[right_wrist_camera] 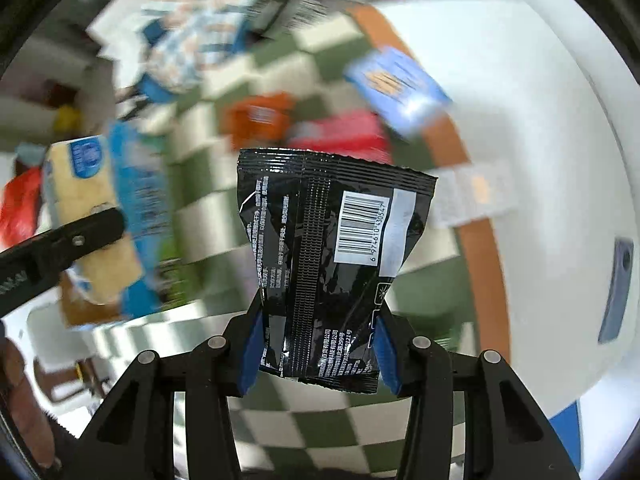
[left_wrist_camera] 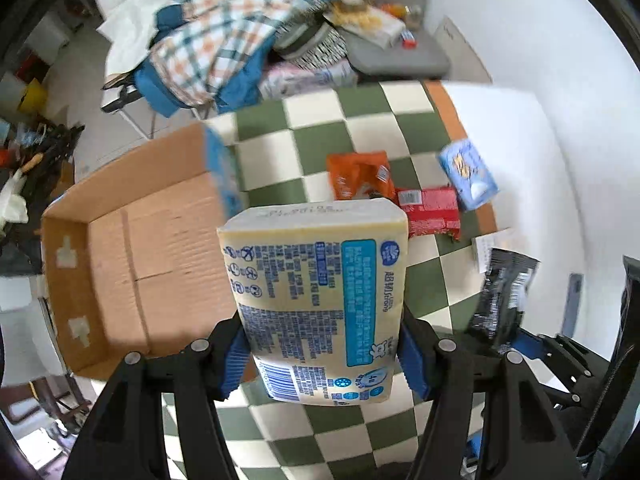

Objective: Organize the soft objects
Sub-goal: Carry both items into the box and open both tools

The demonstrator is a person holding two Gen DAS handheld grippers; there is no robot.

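Note:
My left gripper (left_wrist_camera: 322,354) is shut on a cream tissue pack (left_wrist_camera: 316,288) with blue print, held above the green checkered cloth (left_wrist_camera: 360,128), just right of an open cardboard box (left_wrist_camera: 132,256). My right gripper (right_wrist_camera: 318,350) is shut on a black snack packet (right_wrist_camera: 328,256) with a barcode, held above the cloth; that packet also shows in the left wrist view (left_wrist_camera: 500,296). The tissue pack and left gripper show at the left of the right wrist view (right_wrist_camera: 92,220). An orange packet (left_wrist_camera: 360,176), a red packet (left_wrist_camera: 430,210) and a blue packet (left_wrist_camera: 468,174) lie on the cloth.
A chair piled with plaid clothes (left_wrist_camera: 216,40) stands beyond the cloth. A grey seat (left_wrist_camera: 392,48) with food items is at the back right. A white paper slip (left_wrist_camera: 492,240) lies by the cloth's orange border. Clutter (left_wrist_camera: 28,168) sits at the far left.

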